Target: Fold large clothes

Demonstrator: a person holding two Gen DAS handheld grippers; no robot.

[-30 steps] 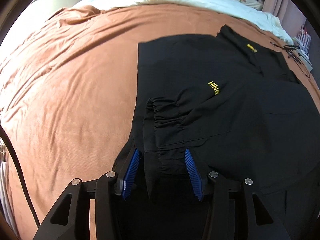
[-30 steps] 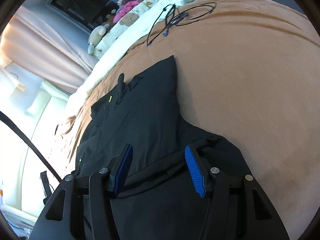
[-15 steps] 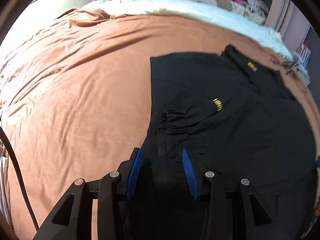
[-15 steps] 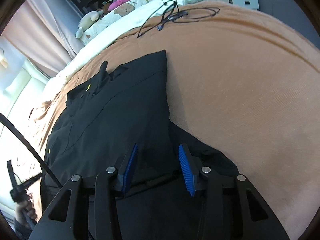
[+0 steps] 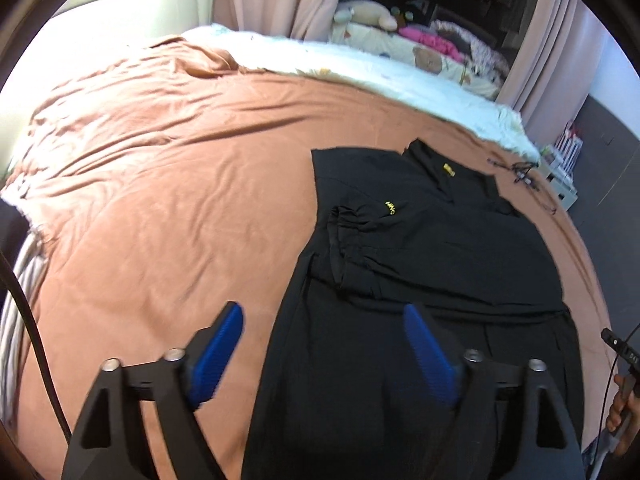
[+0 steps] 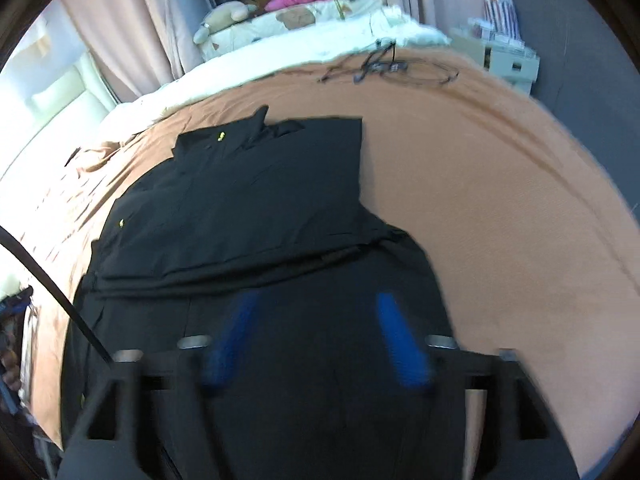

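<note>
A large black garment with small yellow lettering lies spread on the brown bed cover. Its sleeves are folded in over the body, and one elastic cuff lies on top. My left gripper is open and empty, raised above the garment's near left edge. In the right wrist view the same garment fills the middle. My right gripper is open and empty above the garment's near part; that view is motion-blurred.
A white blanket and soft toys lie along the far edge of the bed. Black cables lie on the cover beyond the garment. A white shelf unit stands past the bed's right side.
Both grippers have opened wider, let go of the black fabric and pulled up and back. More of the bed and room now shows.
</note>
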